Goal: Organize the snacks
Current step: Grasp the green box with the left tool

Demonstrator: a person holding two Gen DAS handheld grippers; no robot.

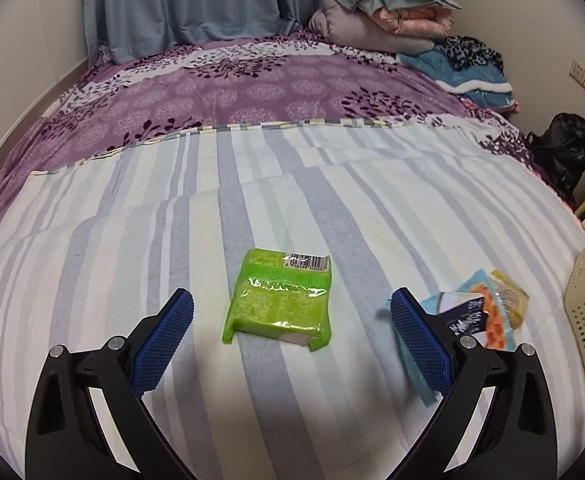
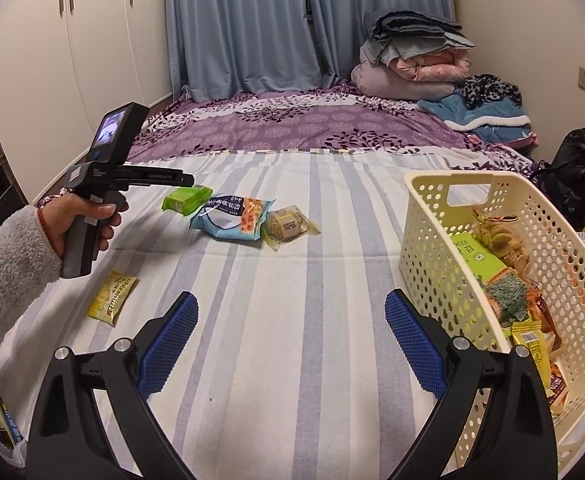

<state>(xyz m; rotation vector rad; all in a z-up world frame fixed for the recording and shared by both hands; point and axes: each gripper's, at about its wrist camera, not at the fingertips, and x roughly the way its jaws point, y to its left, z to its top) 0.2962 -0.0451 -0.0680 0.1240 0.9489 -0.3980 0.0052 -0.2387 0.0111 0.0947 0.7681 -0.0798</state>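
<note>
Green snack pack seen lying flat on striped bedsheet, centre of left wrist view, between wide-spread fingers of left gripper, untouched. Blue packet and yellowish wrapped snack found at right, beside right-hand finger. Right gripper held wide, nothing held, over bare sheet at lower centre. Cream perforated basket at right of right wrist view, packets piled inside. Small yellow sachet noted at lower left, below person's hand

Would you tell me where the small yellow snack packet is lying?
In the right wrist view, the small yellow snack packet lies alone on the striped sheet, lower left.
</note>
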